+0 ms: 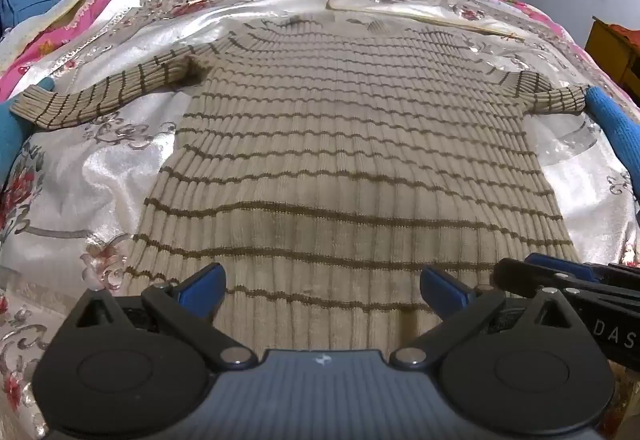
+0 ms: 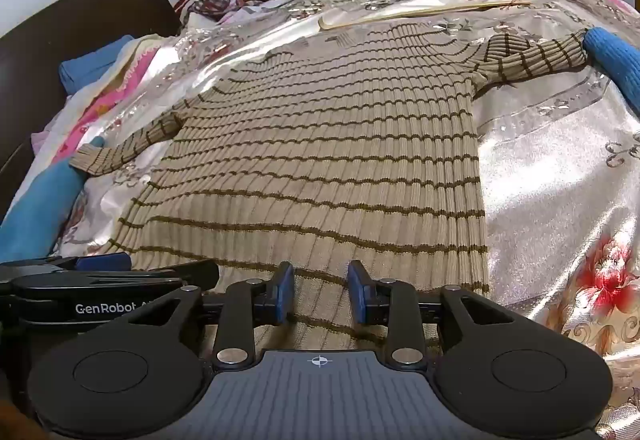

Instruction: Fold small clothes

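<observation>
A beige ribbed sweater with thin brown stripes (image 1: 344, 159) lies flat on the bed, collar at the far end, both sleeves spread out sideways; it also shows in the right wrist view (image 2: 328, 159). My left gripper (image 1: 322, 290) is open wide over the sweater's near hem. My right gripper (image 2: 320, 294) is open with a narrower gap, also over the near hem, to the right of the left one. The right gripper shows at the right edge of the left wrist view (image 1: 560, 280). The left gripper shows at the left of the right wrist view (image 2: 100, 272).
The bed is covered by a shiny white floral bedspread (image 1: 100, 175). Blue cloth lies at each sleeve end (image 1: 616, 127) (image 1: 12, 135). Pink and blue bedding is piled at the far left (image 2: 104, 79). A dark headboard (image 2: 60, 23) and wooden cupboards stand behind.
</observation>
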Motion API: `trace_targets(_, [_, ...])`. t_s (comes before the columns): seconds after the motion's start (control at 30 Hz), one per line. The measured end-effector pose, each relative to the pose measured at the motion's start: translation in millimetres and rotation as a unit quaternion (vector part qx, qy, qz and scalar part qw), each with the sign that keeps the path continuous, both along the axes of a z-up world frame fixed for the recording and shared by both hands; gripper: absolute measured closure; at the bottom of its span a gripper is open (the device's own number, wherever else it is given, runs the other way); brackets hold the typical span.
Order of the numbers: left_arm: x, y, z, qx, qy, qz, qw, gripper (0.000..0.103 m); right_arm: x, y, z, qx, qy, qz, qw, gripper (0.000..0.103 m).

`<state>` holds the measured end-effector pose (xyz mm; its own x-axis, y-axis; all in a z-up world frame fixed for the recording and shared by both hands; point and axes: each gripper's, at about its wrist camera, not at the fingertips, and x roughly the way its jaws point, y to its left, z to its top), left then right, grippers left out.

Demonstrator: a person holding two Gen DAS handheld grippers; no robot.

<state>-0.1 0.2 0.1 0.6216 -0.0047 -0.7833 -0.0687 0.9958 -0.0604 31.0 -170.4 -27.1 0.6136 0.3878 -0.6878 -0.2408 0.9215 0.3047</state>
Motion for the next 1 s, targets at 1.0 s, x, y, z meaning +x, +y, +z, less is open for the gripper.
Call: trace_targets(1.0, [-0.2, -7.8, -8.1, 0.018, 0.014, -0.01, 0.9997, 0.0, 2.2, -9.2, -0.8, -0.005, -0.007, -0.019, 1.0, 0.072])
